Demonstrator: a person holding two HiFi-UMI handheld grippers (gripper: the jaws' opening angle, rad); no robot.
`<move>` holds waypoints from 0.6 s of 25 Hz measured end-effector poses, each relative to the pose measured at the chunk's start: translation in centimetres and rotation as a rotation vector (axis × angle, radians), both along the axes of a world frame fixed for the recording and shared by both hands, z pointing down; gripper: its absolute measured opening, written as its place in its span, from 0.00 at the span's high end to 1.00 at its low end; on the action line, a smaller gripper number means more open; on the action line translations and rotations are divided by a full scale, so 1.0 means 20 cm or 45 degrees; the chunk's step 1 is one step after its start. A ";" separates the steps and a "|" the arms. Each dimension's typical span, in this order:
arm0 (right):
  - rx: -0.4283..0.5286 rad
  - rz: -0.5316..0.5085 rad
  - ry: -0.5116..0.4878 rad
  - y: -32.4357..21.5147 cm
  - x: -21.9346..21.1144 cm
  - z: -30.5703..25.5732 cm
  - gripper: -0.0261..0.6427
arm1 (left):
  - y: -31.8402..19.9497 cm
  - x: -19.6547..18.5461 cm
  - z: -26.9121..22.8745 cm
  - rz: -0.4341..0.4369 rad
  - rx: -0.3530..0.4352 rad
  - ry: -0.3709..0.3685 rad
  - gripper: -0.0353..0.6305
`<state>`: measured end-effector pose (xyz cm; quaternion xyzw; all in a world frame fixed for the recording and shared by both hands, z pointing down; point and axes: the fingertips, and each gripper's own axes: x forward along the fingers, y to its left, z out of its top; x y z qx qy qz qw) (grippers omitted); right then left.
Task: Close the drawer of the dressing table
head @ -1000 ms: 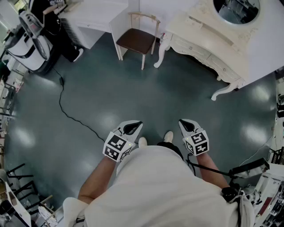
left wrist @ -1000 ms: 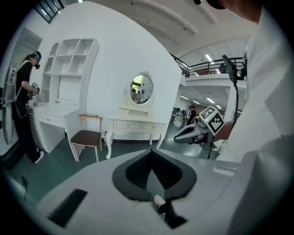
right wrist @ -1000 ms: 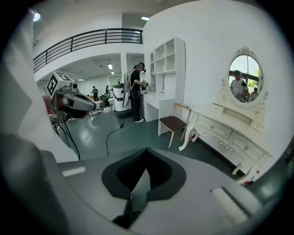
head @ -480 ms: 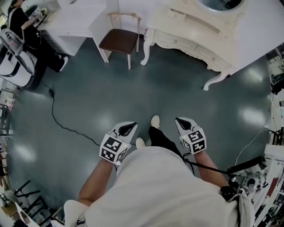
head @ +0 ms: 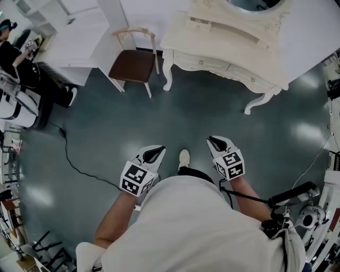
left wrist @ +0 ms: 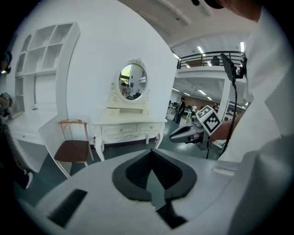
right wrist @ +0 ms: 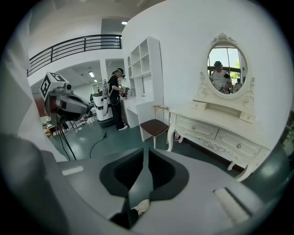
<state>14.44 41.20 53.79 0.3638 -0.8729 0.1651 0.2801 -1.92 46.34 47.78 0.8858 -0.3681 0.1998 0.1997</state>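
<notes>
The white dressing table (head: 223, 45) with an oval mirror (head: 249, 4) stands against the far wall, well ahead of both grippers. Its two front drawers (right wrist: 202, 130) look flush. A small drawer (head: 199, 22) at the mirror's base appears to stick out a little. My left gripper (head: 155, 154) hangs over the floor at lower centre, jaws shut and empty. My right gripper (head: 215, 142) is level with it on the right. Its jaws are opening, with a narrow slot at the tips (right wrist: 144, 150) and nothing between them. Neither gripper touches the table.
A wooden chair (head: 133, 64) with a brown seat stands left of the table beside a white desk (head: 79, 42). A black cable (head: 66, 154) runs across the dark floor. A person (head: 16, 58) stands at the far left. Stands and equipment (head: 313, 212) crowd the right edge.
The person has walked forward, so the dressing table and chair have drawn nearer and shifted left in the head view. Both grippers travelled along, still side by side.
</notes>
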 end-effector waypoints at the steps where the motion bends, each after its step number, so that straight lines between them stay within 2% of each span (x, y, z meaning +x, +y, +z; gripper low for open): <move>1: 0.000 -0.006 -0.008 -0.07 0.02 0.00 0.90 | -0.08 0.03 -0.02 -0.005 0.007 -0.004 0.94; 8: -0.001 -0.029 0.000 -0.51 0.07 0.04 0.93 | -0.52 0.13 -0.07 -0.041 0.042 0.017 0.94; 15: -0.005 -0.011 -0.003 -0.91 -0.07 0.07 0.96 | -0.92 -0.01 -0.02 -0.033 0.016 0.038 0.94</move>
